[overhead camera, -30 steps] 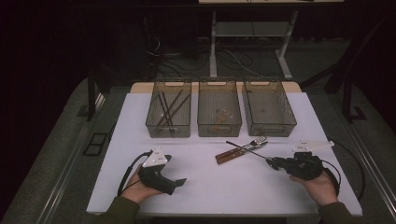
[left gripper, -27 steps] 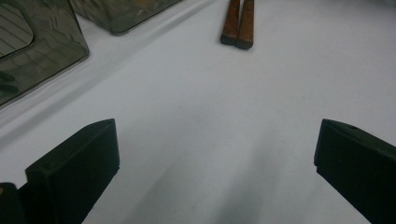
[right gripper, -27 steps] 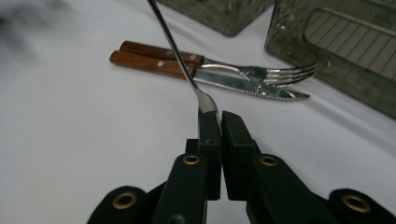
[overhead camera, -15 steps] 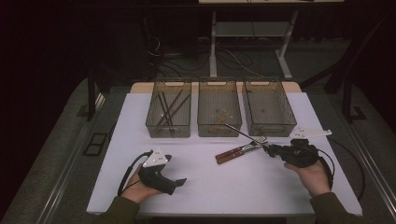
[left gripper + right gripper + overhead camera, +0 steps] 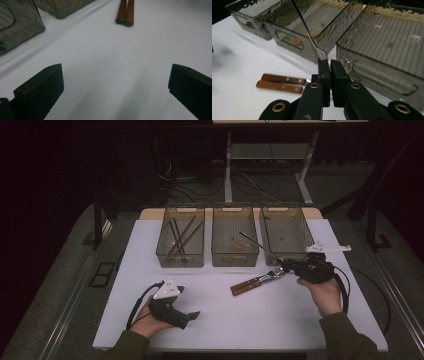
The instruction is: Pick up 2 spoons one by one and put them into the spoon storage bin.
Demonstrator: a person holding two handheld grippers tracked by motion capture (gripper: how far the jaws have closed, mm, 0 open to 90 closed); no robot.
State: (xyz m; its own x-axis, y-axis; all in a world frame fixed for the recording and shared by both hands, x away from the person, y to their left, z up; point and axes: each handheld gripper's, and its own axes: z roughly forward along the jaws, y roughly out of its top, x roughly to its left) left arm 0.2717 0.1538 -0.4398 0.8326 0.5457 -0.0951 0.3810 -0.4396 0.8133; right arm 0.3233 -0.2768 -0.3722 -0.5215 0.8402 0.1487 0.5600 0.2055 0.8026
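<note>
My left gripper [image 5: 192, 314] rests low on the white desk [image 5: 215, 285], fingers wide apart, empty | 2 wooden-handled utensils [image 5: 252, 284] lie mid-desk | my right gripper [image 5: 281, 263] has its fingers clamped on a thin metal utensil [image 5: 308, 32], angled up over the 3 bins [image 5: 235, 240]

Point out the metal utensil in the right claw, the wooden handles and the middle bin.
metal utensil [image 5: 308, 33], right gripper view, on its shaft.
wooden handles [image 5: 246, 286], high view, mid-handle.
middle bin [image 5: 235, 258], high view, near wall.
</note>
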